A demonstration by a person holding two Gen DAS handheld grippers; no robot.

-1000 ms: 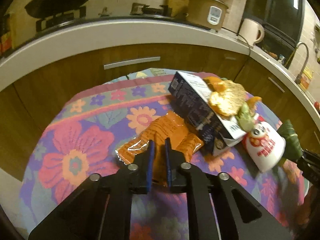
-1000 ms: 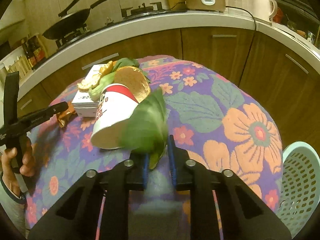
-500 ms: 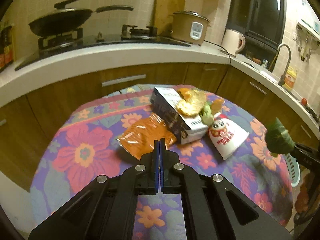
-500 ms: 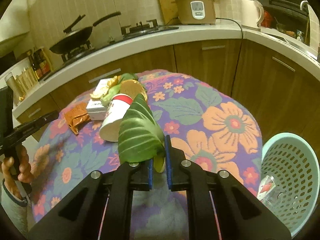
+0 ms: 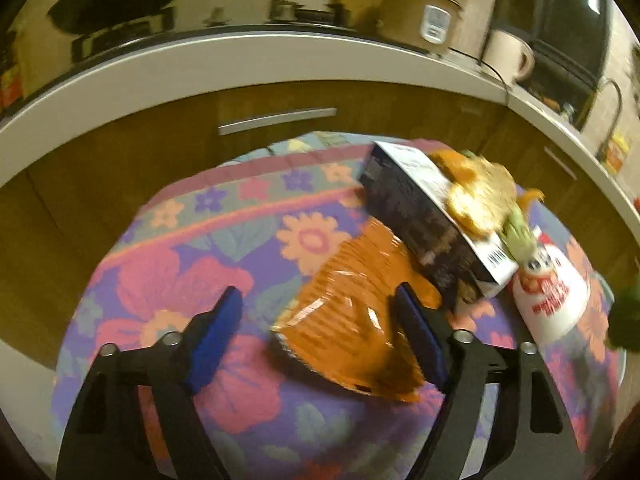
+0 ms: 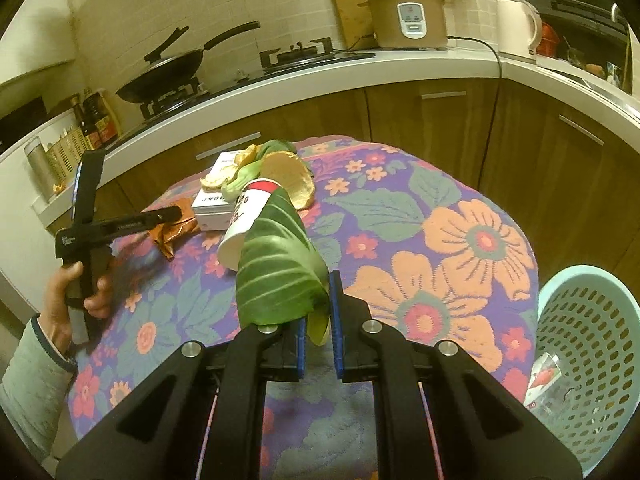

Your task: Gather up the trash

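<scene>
We see our right gripper (image 6: 318, 322) clamped on the pale stem end of a green leaf (image 6: 276, 268), broad, glossy and ribbed with pale veins, its long axis rising from the pads toward twelve o'clock with the pointed tip up, in front of the tipped paper cup (image 6: 248, 222) and above the flowered tablecloth (image 6: 440, 240). Our left gripper (image 5: 320, 322) has just been opening, and its jaws now stand apart on either side of a crinkled, shiny orange wrapper (image 5: 352, 312) without pressing on it. That wrapper lies flat on the cloth, its long axis running from five o'clock toward one o'clock, its far end against the dark box (image 5: 420, 220), while the mint basket (image 6: 592, 356) stands off the table at four o'clock.
</scene>
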